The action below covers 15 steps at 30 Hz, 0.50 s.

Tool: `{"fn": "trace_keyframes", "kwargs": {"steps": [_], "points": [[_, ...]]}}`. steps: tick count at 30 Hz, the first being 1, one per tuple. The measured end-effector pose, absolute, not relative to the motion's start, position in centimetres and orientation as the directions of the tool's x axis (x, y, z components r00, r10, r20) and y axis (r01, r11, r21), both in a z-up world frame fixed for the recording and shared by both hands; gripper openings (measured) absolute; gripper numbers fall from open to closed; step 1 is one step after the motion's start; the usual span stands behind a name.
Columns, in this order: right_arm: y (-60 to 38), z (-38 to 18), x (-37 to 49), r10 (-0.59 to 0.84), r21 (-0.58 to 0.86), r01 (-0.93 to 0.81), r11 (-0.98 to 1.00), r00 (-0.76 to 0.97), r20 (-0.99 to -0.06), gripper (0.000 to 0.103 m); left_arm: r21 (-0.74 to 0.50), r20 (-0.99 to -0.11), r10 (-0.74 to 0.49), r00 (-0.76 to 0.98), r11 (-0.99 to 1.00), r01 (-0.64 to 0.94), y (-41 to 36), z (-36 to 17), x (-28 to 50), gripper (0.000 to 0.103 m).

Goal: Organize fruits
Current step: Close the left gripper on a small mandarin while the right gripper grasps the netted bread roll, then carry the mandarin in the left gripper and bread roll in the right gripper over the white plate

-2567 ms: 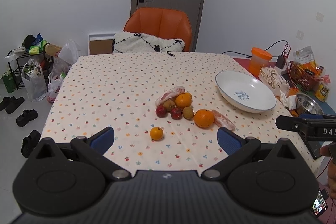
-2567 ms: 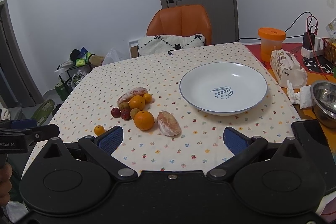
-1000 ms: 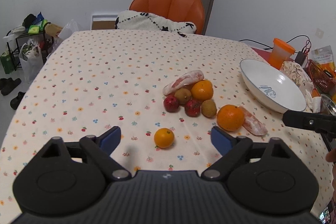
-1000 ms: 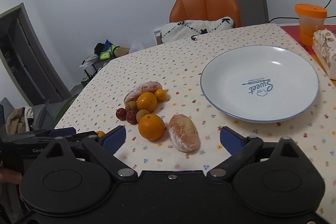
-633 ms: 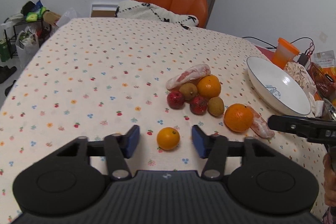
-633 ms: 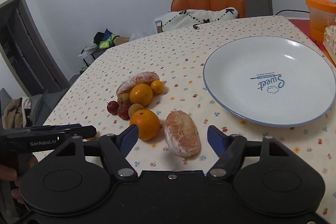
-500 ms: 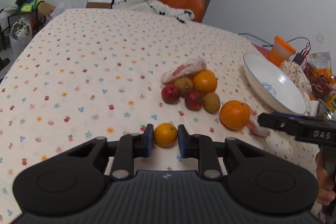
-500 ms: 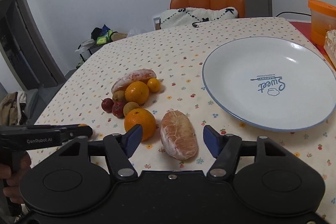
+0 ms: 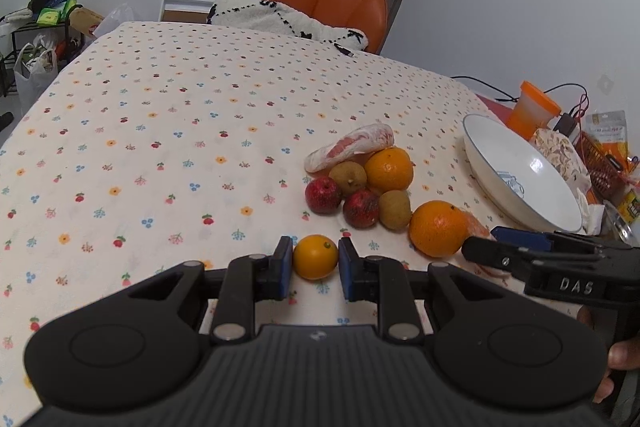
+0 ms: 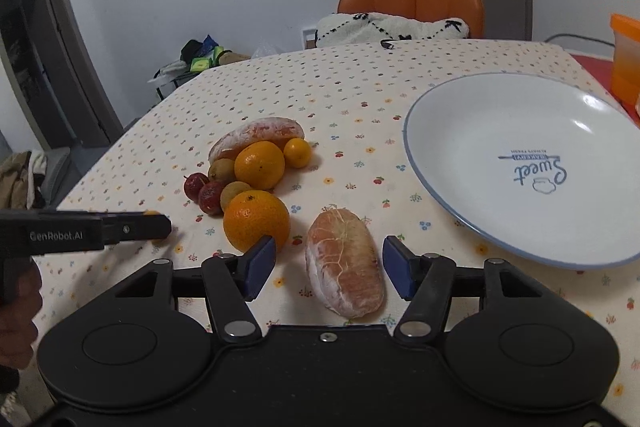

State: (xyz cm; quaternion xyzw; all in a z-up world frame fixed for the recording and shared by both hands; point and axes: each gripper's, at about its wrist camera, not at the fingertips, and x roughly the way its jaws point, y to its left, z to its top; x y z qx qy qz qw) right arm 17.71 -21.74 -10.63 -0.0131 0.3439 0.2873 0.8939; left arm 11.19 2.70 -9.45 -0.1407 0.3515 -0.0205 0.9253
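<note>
I read "Sweet" in blue script inside the plate [image 10: 532, 163]. Left of the plate, the left gripper [image 10: 156, 225] body reads "GenRobot.AI"; the right gripper [image 9: 480, 253] reads "DAS".

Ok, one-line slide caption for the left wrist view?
Left gripper closed on a small orange, beside the fruit pile and empty plate.

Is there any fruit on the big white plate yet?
No, the white plate shows only its blue printed writing, and all the fruit still lies on the flowered tablecloth.
</note>
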Motion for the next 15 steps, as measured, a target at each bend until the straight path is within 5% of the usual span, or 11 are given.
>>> {"fn": "trace_keyframes", "kwargs": {"steps": [3, 5, 15], "points": [[-21.3, -10.7, 17.5, 0.488, 0.125, -0.539, 0.833, 0.611, -0.623, 0.055, -0.274, -0.647, -0.139, 0.75, 0.96, -0.059, 2.7, -9.3, 11.5, 0.023], [-21.5, -10.7, 17.2, 0.458, 0.085, -0.526, 0.846, 0.637, -0.62, 0.037, -0.275, -0.651, -0.139, 0.746, 0.959, -0.062, 2.7, -9.2, 11.7, 0.023], [-22.7, -9.6, 17.0, 0.501, 0.137, -0.531, 0.836, 0.639, -0.584, 0.033, -0.289, -0.625, -0.17, 0.762, 0.957, -0.024, 1.7, -8.1, 11.7, 0.023]]}}
